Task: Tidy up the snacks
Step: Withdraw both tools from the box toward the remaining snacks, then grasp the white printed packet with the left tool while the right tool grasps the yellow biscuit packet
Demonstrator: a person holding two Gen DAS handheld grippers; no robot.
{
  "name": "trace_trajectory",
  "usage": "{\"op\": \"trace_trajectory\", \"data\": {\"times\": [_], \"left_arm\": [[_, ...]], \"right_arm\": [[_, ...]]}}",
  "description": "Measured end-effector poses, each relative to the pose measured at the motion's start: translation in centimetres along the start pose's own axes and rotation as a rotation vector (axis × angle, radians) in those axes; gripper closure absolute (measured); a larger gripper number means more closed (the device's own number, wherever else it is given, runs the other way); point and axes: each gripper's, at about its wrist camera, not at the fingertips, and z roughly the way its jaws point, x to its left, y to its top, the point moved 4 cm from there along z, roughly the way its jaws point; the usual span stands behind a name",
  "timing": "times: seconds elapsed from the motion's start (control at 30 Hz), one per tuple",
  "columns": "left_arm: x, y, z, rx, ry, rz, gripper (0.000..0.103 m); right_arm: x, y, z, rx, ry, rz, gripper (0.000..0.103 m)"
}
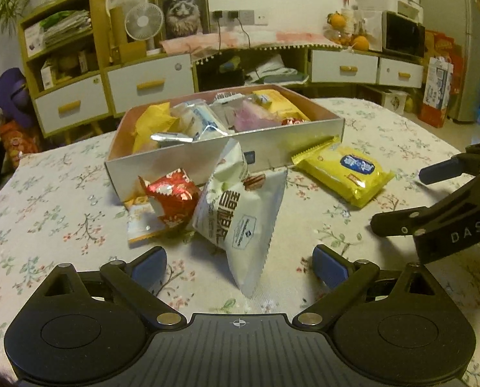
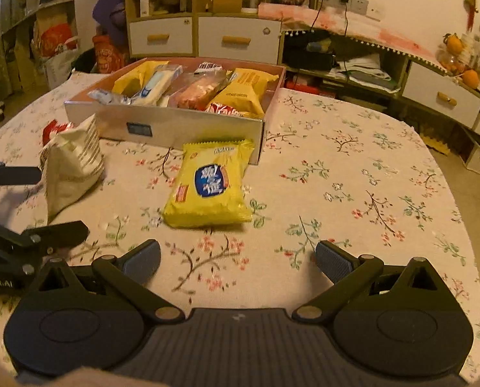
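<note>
Box (image 1: 181, 164) sits mid-table on the floral cloth (image 2: 352, 193), crowded with packets (count inside unclear). Four packets lie loose near its front wall: white bag (image 1: 240, 213), red packet (image 1: 172, 196), orange-edged packet (image 1: 140, 222) partly under the red, and yellow packet (image 2: 209, 183) to the right. Left gripper (image 1: 240, 266) is released, straddling the white bag's near corner. Right gripper (image 2: 238, 259) is released, empty, just short of the yellow packet.

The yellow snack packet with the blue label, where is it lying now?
The yellow packet lies flat on the floral tablecloth, outside the box, near its front right corner.
</note>
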Motion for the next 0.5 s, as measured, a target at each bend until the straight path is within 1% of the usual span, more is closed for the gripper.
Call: {"op": "trace_trajectory", "data": {"times": [0.2,0.37,0.5], "left_arm": [[0.0,0.6,0.6,-0.019,-0.003,0.02,0.007],[0.6,1.2,1.2,-0.02,0.006,0.0,0.016],[1.0,1.3,1.4,-0.017,-0.005,-0.02,0.023]], "right_arm": [[0.3,0.8,1.0,-0.024,0.017,0.017,0.0],[0.9,1.4,1.5,-0.04,0.009,0.0,0.001],[1.3,1.8,1.8,-0.045,0.014,-0.006,0.005]]}}
